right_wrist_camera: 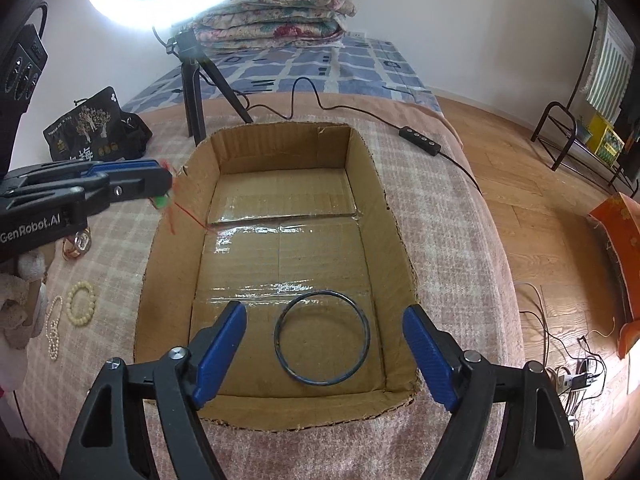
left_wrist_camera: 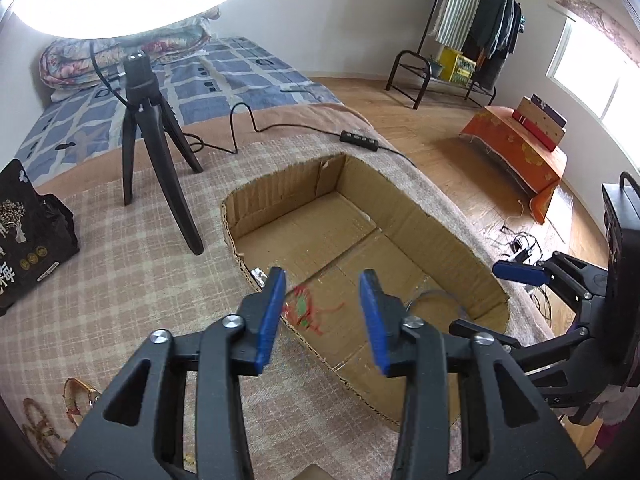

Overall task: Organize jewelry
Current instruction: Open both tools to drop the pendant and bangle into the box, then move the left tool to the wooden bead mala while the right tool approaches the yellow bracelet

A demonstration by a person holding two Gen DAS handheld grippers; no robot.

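Observation:
A shallow cardboard box sits sunk in the checked blanket. My left gripper hovers over the box's left rim with its blue pads apart. A blurred red-and-green trinket with red strings lies in the gap close to the left pad, and neither pad presses on it. My right gripper stands wide open over the box's near end. A dark bangle lies flat on the box floor below it, untouched. One of the right gripper's fingers shows at the right of the left wrist view.
Left of the box lie a cream bead bracelet, a pearl necklace, a gold band and brown bead bracelets. A ring-light tripod, its cable switch and a black bag stand beyond.

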